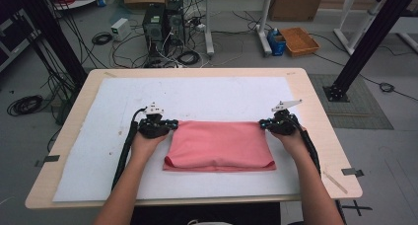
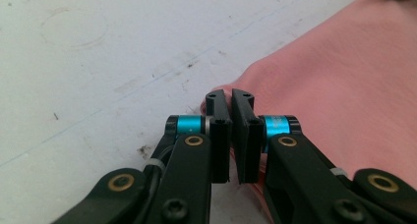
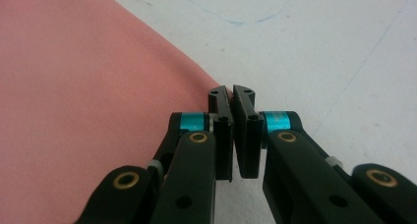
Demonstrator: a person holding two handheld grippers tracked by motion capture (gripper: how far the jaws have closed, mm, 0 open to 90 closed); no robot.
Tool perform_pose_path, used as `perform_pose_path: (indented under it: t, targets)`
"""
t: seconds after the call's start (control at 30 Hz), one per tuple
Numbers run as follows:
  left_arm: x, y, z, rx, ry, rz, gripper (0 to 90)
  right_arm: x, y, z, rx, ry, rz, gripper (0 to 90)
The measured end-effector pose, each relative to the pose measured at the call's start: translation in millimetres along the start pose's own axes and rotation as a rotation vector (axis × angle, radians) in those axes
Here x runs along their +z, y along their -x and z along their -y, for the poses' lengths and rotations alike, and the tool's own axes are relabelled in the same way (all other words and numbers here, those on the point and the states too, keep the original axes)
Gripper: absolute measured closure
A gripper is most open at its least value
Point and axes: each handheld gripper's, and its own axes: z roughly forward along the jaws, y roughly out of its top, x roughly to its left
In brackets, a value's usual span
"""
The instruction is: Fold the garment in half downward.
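**Pink cloth folded once, both far corners pinched**

Taking the pink cloth (image 1: 219, 146) as the landmark: its near edge, closest to the person, shows rounded, doubled lips at both ends, so one fold across looks already made, and it lies as a flat rectangle on the white mat (image 1: 98, 136).

At its far left corner the left gripper (image 1: 172, 124) has its jaws nearly together with pink fabric bunched just past their tips; the right gripper (image 1: 263, 123) stands the same way at the far right corner, jaws almost closed at the cloth's edge. Whether fabric sits between either pair, I cannot tell for sure.

Judging from this, the first fold is done; releasing the corners, smoothing, or a second fold is probably what remains.

Beyond the cloth's far edge, the mat lies bare.
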Motion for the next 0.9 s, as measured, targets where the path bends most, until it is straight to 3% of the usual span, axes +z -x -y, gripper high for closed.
perform_pose_path:
  t: [0.17,0.2,0.23,0.33,0.47,0.63,0.73,0.9]
  targets:
    - [2.4,-2.8,2.2,-0.022,0.002,-0.002,85.6,1.3,2.6,0.0,-0.006,0.016,0.004,87.1]
    - [0.8,-2.9,2.0,-0.021,0.009,-0.018,80.0,1.9,1.0,-0.4,-0.014,0.031,0.022,71.4]
    - [-1.8,-3.6,1.6,-0.026,0.009,-0.030,69.6,1.8,-0.8,-1.0,-0.024,0.033,0.050,62.6]
    - [-14.9,-2.1,3.1,-0.036,0.041,-0.038,50.2,-3.9,-5.6,-2.1,-0.033,0.055,0.061,49.5]
    - [-38.3,7.9,9.0,0.002,0.090,-0.040,36.0,-18.4,-16.1,-0.9,-0.028,0.123,0.044,36.7]
    - [-61.3,15.3,19.9,0.031,0.180,0.010,27.9,-28.2,-30.7,4.6,-0.042,0.187,0.007,28.8]
    - [-66.7,16.6,28.1,0.022,0.214,0.012,24.9,-29.9,-36.3,7.2,-0.037,0.200,-0.015,24.8]
    - [-64.3,17.9,29.1,0.013,0.192,0.035,23.9,-31.7,-36.8,8.5,-0.024,0.213,-0.014,21.5]
